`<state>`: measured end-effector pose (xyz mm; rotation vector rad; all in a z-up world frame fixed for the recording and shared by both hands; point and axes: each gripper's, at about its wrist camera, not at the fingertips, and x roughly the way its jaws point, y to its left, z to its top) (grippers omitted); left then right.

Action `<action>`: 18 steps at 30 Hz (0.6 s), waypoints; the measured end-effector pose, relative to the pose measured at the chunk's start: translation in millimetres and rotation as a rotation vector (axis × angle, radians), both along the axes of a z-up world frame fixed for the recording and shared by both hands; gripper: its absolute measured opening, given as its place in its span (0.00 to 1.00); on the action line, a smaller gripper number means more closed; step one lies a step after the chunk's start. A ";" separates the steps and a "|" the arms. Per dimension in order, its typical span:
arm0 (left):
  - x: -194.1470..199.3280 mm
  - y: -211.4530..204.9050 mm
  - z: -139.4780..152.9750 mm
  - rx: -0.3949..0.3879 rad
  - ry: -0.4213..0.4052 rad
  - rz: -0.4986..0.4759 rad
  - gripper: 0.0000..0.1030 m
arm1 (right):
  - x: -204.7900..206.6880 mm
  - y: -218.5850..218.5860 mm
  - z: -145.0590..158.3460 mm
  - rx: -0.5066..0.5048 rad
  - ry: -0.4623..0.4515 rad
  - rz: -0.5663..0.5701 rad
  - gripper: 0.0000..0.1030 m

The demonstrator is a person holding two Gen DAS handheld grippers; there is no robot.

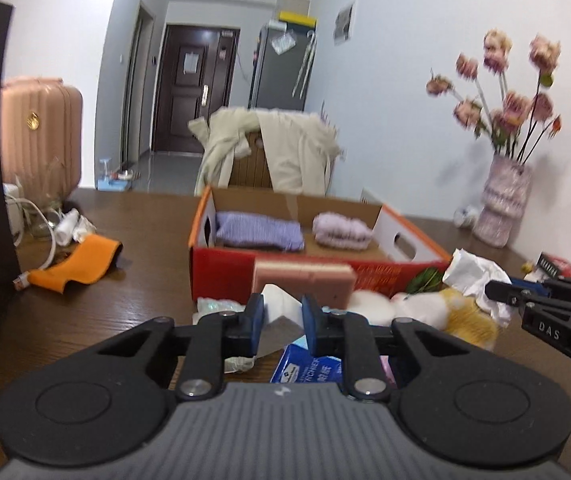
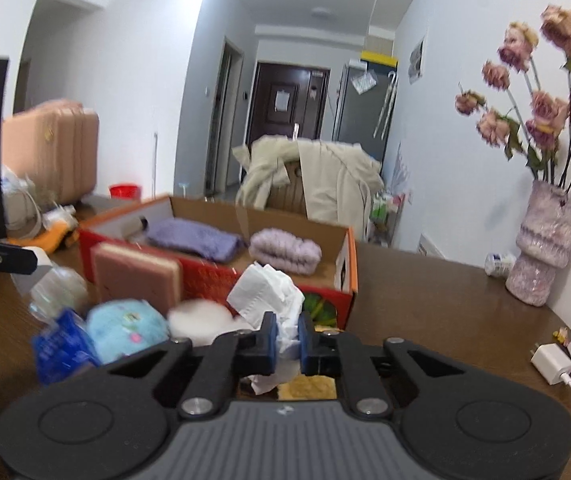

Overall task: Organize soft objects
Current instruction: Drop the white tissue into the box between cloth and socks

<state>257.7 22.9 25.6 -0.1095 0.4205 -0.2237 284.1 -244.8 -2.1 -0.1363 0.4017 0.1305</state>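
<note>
White tissue in both grippers, box just ahead

White tissue (image 2: 271, 292), crumpled, sits pinched between the blue pads of the right gripper (image 2: 286, 341), whose jaws are nearly closed on it; most of the wad billows above the fingertips and a tail hangs below them. Seen from the left wrist, that same gripper (image 1: 501, 294) reaches in from the right edge with the tissue (image 1: 475, 276) bunched at its tip.

The left gripper (image 1: 283, 320) has its jaws narrowed around a white sheet (image 1: 281, 304), a paper-like piece that stands between the pads; its pads appear to touch the sheet, though blur leaves the contact unsure.

Straight ahead of both grippers stands a red cardboard box (image 1: 229, 268) on the brown table (image 1: 133, 276). Inside lie a folded purple cloth (image 1: 259, 232) to the left and a rolled lilac knit (image 1: 341, 230) to the right. A pink sponge (image 1: 305, 280) leans on the box's near wall, just beyond the left fingertips. A white and yellow plush (image 1: 437, 310) lies between the grippers, and a blue plush (image 2: 125, 330) lies left of the right gripper. A vase (image 2: 545, 240) stands well apart, right.
</note>
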 end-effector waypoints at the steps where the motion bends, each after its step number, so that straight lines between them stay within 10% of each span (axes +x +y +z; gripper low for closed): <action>1: -7.2 2.1 4.5 -0.010 -0.013 -0.004 0.21 | -6.3 0.6 4.9 0.004 -0.008 0.005 0.10; 11: -14.7 11.4 34.4 -0.052 -0.084 -0.041 0.21 | -56.6 8.3 35.6 0.048 -0.056 0.070 0.10; 18: 109.4 11.2 63.3 -0.013 -0.038 -0.075 0.21 | 21.4 2.0 69.0 0.173 -0.005 0.162 0.10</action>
